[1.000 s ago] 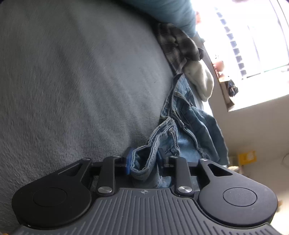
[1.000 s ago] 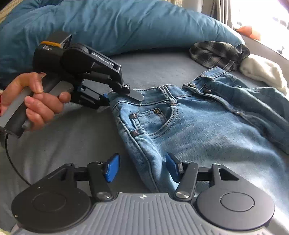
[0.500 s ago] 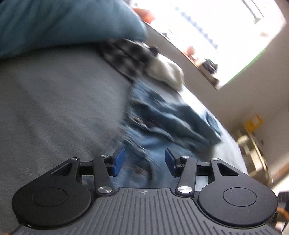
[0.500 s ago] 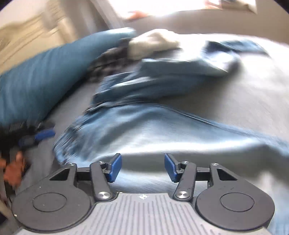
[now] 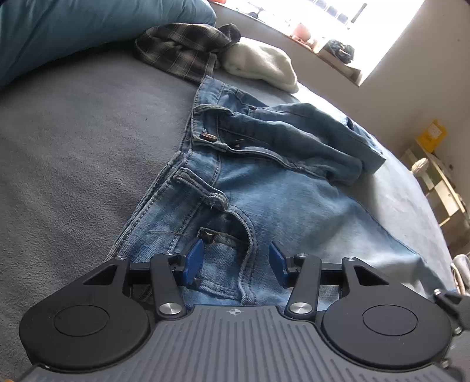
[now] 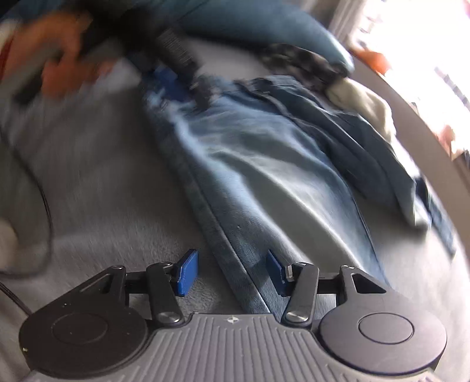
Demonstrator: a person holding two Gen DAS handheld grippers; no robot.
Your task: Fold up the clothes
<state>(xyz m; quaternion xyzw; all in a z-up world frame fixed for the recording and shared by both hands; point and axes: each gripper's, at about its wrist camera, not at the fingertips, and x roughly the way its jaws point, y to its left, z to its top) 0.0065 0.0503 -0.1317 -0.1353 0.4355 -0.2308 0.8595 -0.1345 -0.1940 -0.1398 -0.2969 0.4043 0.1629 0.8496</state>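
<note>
Light blue jeans point(image 5: 282, 194) lie spread on the grey bed cover, waistband to the left, with one leg folded back over the top. My left gripper point(image 5: 235, 263) is open and empty, hovering over the front pocket near the waistband. In the right wrist view the jeans point(image 6: 264, 164) run away from me; the picture is motion-blurred. My right gripper point(image 6: 232, 273) is open, its jaws either side of the jeans' side seam. The left gripper point(image 6: 170, 82) and the hand holding it show blurred at the waistband.
A dark plaid shirt point(image 5: 185, 47) and a cream garment point(image 5: 261, 66) lie beyond the jeans. A blue pillow point(image 5: 88, 26) lies at the back left. The grey bed cover point(image 5: 73, 147) extends left. A window sill and wooden shelves point(image 5: 440, 182) stand to the right.
My left gripper let go of the waistband, opened, and swung round over the pocket. My right gripper moved away from the waist to the side seam further down the leg.
</note>
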